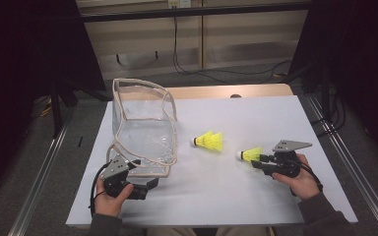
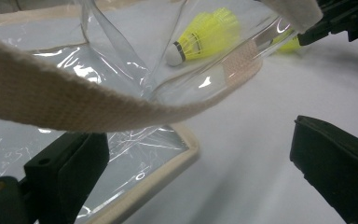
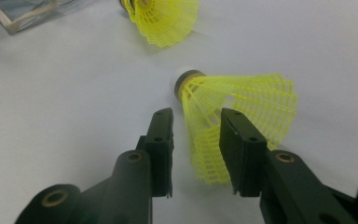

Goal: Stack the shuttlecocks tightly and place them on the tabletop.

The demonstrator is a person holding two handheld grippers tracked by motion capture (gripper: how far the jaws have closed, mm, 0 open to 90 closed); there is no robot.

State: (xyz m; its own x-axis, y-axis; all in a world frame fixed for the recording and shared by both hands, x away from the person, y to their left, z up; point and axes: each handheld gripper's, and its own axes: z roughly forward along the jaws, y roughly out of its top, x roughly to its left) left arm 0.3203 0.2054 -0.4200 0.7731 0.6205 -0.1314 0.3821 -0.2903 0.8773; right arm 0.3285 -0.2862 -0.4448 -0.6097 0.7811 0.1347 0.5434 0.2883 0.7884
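Right tongs (image 3: 196, 140) half-closed, left tongs (image 2: 191, 172) wide

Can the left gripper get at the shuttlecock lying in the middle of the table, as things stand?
Probably not directly. The left gripper sits at the near corner of the clear bag, and the bag's webbing strap crosses in front of its open jaws. The middle shuttlecock lies beyond that corner, so it would have to back out first.
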